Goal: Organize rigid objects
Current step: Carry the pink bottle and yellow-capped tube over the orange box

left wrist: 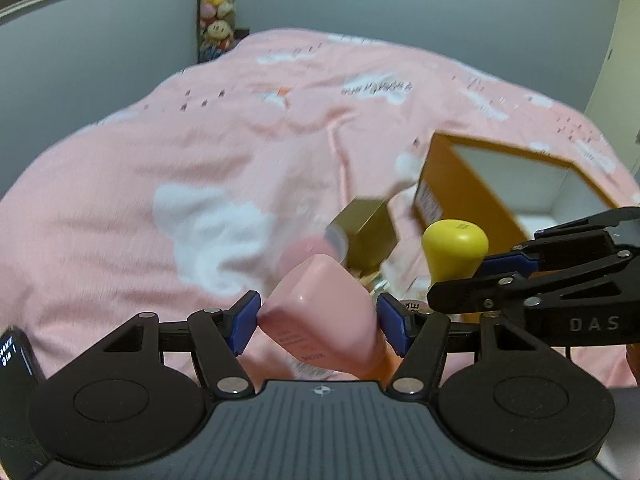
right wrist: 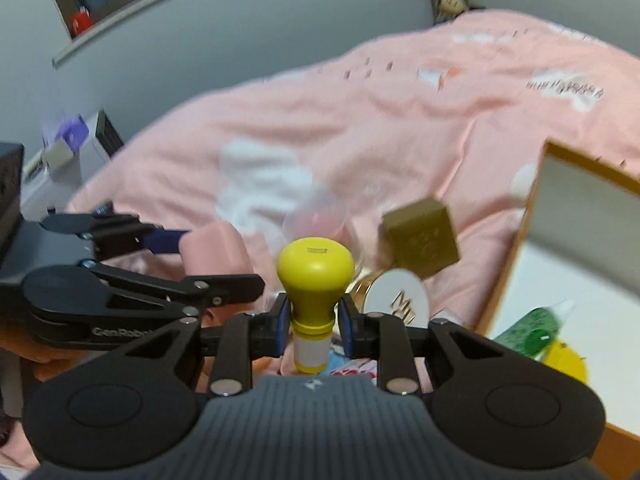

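Closest in: left gripper point(left wrist: 318, 322), fingers point(left wrist: 242, 322) about half open w/ blue pads pressed on both sides of a pink bottle point(left wrist: 324, 320), held off the bed. Right gripper point(right wrist: 313, 322) just beside it, fingers point(right wrist: 281, 322) nearly closed, clamped on the narrow neck of a yellow bottle point(right wrist: 314, 280) under its bulb-shaped cap; white collar and yellow base show between the pads. Bottle stands roughly upright in the grip.

Landmark = orange box point(left wrist: 460, 184), white inside, open, sitting on the bed.

Just beside the box, on the grippers' side: gold cube point(left wrist: 368, 232), tilted, blurred; looks like a cap on a clear bottle but can't tell for sure. Round white compact point(right wrist: 398, 294) w/ gold logo near the cube, partly behind the right gripper. More small items below it, too hidden to name.

Inside the box: green bottle point(right wrist: 528, 332) lying down, plus sth yellow point(right wrist: 568, 364) next to it.

Under and beyond the box: pink bedspread point(left wrist: 200, 128) w/ white cloud prints, rumpled. Far past the box, by the grey wall point(left wrist: 100, 52): stack of plush toys point(left wrist: 218, 8).
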Tool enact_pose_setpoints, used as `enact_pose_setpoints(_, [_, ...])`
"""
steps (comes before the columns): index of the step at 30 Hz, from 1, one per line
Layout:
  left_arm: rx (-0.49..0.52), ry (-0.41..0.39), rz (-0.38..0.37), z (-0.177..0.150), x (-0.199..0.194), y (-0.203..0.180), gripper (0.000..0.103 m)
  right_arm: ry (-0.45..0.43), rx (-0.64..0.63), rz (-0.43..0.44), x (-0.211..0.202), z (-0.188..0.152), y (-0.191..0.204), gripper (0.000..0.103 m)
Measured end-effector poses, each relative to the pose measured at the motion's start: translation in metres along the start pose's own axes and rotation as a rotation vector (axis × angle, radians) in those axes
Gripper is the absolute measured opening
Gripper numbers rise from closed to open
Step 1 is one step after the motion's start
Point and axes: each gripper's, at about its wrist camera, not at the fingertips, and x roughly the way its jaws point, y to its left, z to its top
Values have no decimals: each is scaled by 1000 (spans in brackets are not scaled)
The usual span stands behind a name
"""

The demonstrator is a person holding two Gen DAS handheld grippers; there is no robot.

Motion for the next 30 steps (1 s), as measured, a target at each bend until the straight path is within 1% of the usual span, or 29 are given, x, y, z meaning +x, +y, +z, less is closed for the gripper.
enact_pose_setpoints(5, [30,-88,-45,19,-15,-21,73,-103,9,-54,-44,8,-2,24])
enact_pose_setpoints(7, [41,-125,-71,29,-20,-30,73,-139,13,-87,-59,10,-8,24])
enact_pose_setpoints(10, [72,-197,-105,48,-26,-49,73,-186,20,-162,-84,14,-19,24])
enact_pose_setpoints(12, [113,-258,-128,59,-30,-68,73,-201,33,-213,-96,17,-29,24])
enact_pose_setpoints(15, [156,-300,-209,77,-25,-95,73,-209,52,-281,-109,20,-46,24])
enact_pose_setpoints(18, [211,-285,-263,92,-5,-122,73,-198,66,-335,-117,22,-64,24])
enact_pose_setpoints(21, [261,-225,-296,102,25,-144,73,-147,86,-400,-115,22,-87,24])
enact_pose_setpoints(23, [308,-193,-296,104,44,-158,73,-102,117,-442,-108,18,-106,24])
enact_pose_setpoints(26, [349,-135,-283,102,74,-173,73,-41,191,-439,-92,12,-139,24])
enact_pose_setpoints(30, [409,-96,-269,95,100,-181,73,29,221,-471,-74,4,-165,24])
